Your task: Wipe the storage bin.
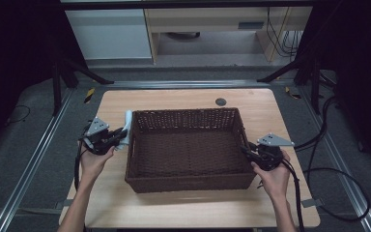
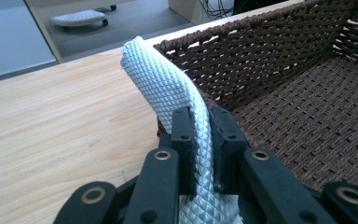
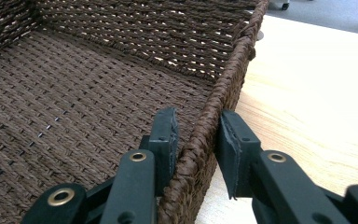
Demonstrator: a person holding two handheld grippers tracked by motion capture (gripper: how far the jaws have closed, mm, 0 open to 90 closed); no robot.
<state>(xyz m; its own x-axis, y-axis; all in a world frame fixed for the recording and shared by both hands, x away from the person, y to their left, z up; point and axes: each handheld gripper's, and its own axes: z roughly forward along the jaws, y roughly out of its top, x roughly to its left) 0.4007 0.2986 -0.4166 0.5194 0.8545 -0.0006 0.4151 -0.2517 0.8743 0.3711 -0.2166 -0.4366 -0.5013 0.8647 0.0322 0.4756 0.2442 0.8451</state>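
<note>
Currently your left gripper (image 1: 121, 136) is clamped on a white woven strap (image 2: 168, 88), jaws pressed tight on both sides; the strap curves up just outside the left wall of the brown wicker basket (image 1: 137, 184), which sits mid-table on the wooden table (image 1: 183, 208). Your right gripper (image 3: 196, 135) straddles the basket's right rim, one jaw inside, one outside; the inner jaw touches the weave, though you cannot tell whether the outer pad presses it.

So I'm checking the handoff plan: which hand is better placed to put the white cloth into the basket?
Left. Its tool is clamped on the white cloth beside the basket rim, while the right tool straddles the opposite wall.
</note>
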